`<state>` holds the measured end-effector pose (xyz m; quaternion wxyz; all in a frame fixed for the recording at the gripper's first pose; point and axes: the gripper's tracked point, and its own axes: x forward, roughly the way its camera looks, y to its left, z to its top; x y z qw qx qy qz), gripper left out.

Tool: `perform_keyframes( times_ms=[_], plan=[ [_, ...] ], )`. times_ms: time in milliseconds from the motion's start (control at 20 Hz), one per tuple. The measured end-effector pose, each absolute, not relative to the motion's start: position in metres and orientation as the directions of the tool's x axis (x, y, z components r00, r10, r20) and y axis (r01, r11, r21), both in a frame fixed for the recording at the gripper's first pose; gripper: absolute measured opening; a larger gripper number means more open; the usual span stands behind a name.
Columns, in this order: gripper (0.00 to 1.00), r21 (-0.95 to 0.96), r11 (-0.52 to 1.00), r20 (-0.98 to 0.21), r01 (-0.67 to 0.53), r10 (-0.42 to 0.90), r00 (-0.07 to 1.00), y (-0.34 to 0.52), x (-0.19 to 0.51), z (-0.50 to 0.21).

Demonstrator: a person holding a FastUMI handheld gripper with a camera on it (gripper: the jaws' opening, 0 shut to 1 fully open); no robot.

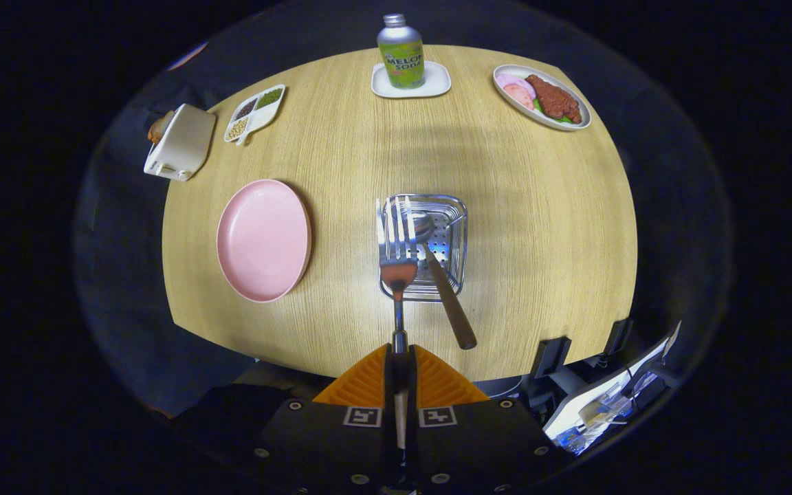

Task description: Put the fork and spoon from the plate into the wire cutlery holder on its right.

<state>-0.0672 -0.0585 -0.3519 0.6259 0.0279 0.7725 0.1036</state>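
Bottom centre: gripper fingers clamped on fork handle, tines over wire cutlery holder mid-frame. Spoon already leans in holder. Pink plate left of it, bare, on table.

One fork, one spoon, one wire holder and one pink plate sit mid-frame. Toward the top are one can on one coaster, one food dish, one divided tray and one toaster. One gripper is closed around the fork's handle at the bottom.
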Motion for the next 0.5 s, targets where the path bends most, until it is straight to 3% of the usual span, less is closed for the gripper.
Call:
perform_keyframes(
  times_ms=[500],
  plan=[
    [0.07,0.176,0.978,-0.901,-0.108,0.117,-0.417,-0.068,-0.060,-0.374]
  ],
)
